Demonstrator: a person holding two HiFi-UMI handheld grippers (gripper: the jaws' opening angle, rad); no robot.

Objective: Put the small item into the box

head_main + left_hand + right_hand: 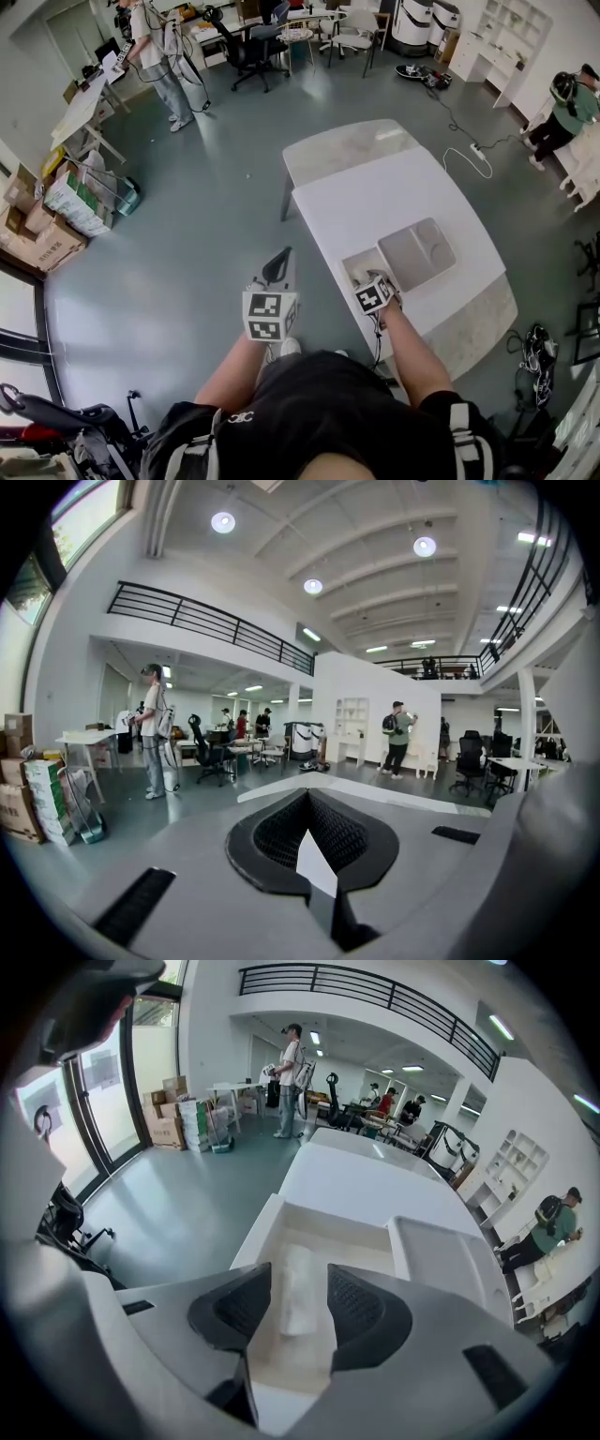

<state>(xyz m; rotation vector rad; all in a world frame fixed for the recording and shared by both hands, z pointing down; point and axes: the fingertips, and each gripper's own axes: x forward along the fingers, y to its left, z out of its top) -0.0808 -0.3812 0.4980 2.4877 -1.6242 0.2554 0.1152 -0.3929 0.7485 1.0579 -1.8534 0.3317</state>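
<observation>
An open white box [359,266] sits at the near edge of the white table [375,192], with its lid [417,253] lying beside it on the right. My right gripper [368,278] hangs over the box. In the right gripper view its jaws [298,1274] stand open, pointing down into the box [281,1206]. A small white item [298,1296] lies lengthwise between the pads, with a gap on each side. My left gripper [279,265] is held off the table's left side, over the floor. Its jaws [307,801] are shut, and a small white sliver shows at their seam.
The lid [450,1260] lies right of the box. A second, marbled table [347,145] adjoins at the far end. Cardboard cartons [56,211] stand at the left wall. People, office chairs and desks fill the back of the room, and cables trail over the floor [459,141].
</observation>
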